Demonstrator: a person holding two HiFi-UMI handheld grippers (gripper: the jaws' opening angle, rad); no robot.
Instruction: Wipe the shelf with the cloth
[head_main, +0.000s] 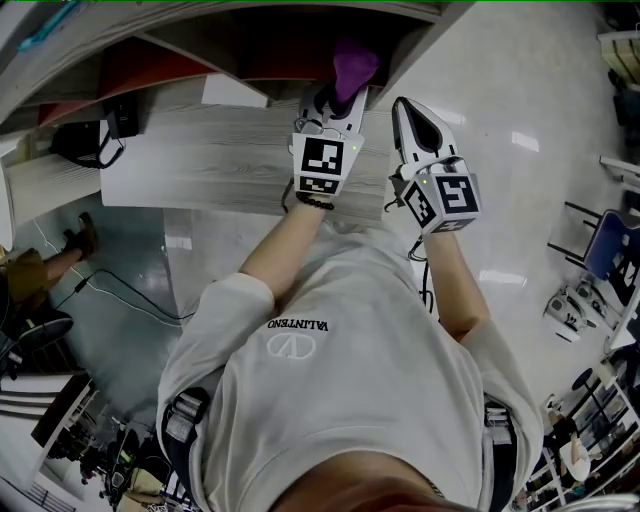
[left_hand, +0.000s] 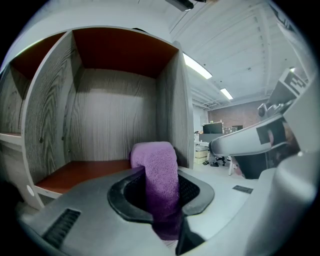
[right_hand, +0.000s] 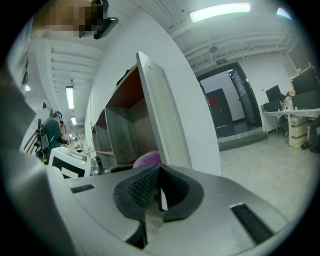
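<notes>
A purple cloth (left_hand: 159, 172) is clamped between the jaws of my left gripper (left_hand: 161, 200) and sticks up out of them. In the head view that cloth (head_main: 352, 66) is held at the mouth of a shelf compartment (head_main: 290, 45), with the left gripper (head_main: 335, 105) just below it. The compartment (left_hand: 107, 120) has grey wood-grain walls and a red-brown floor (left_hand: 82, 172). My right gripper (head_main: 415, 125) hangs to the right of the shelf's side panel (right_hand: 160, 125), shut with nothing in it. The cloth (right_hand: 148, 160) peeks past that panel in the right gripper view.
The wood-grain shelf top (head_main: 220, 150) lies below the compartments. A black device with a cable (head_main: 85, 140) sits at its left end. Glossy floor (head_main: 520, 120) lies to the right, with chairs and racks (head_main: 600, 250) further out. A person (right_hand: 52, 130) stands far off.
</notes>
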